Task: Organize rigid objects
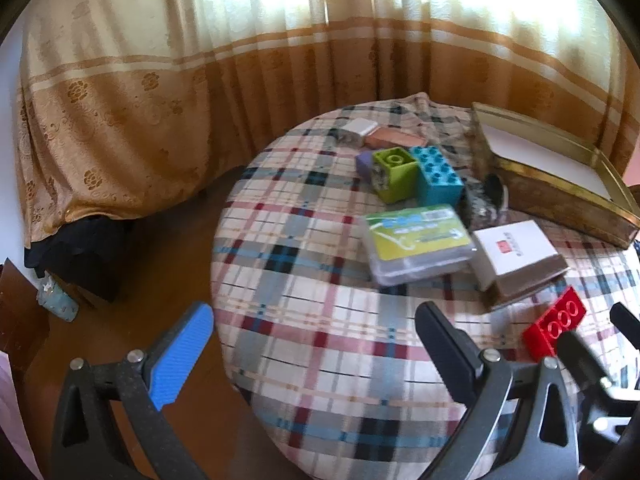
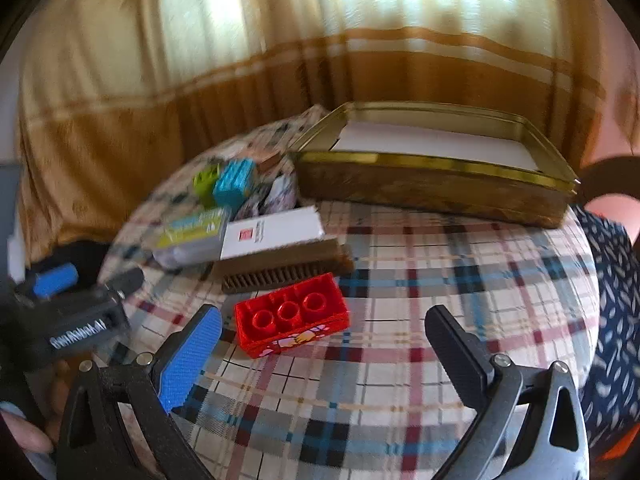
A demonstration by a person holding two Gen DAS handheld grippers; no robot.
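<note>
Tongs both gape empty: my right gripper (image 2: 323, 354) lines up just behind the red brick (image 2: 291, 319), left gripper (image 1: 316, 354) waiting beside, gold tin (image 2: 436, 188) beyond to receive it.

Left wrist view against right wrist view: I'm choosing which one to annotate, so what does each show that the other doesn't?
Only the left wrist view shows the floor, a white block and a purple block at the far end of the pile.

Only the right wrist view shows the brush bristles under the white box, the picture on the red brick's side, and a patterned sleeve.

Both show the gold tin, the green block and teal block, the plaid cloth, and both claws open and empty: left claw, right claw.
</note>
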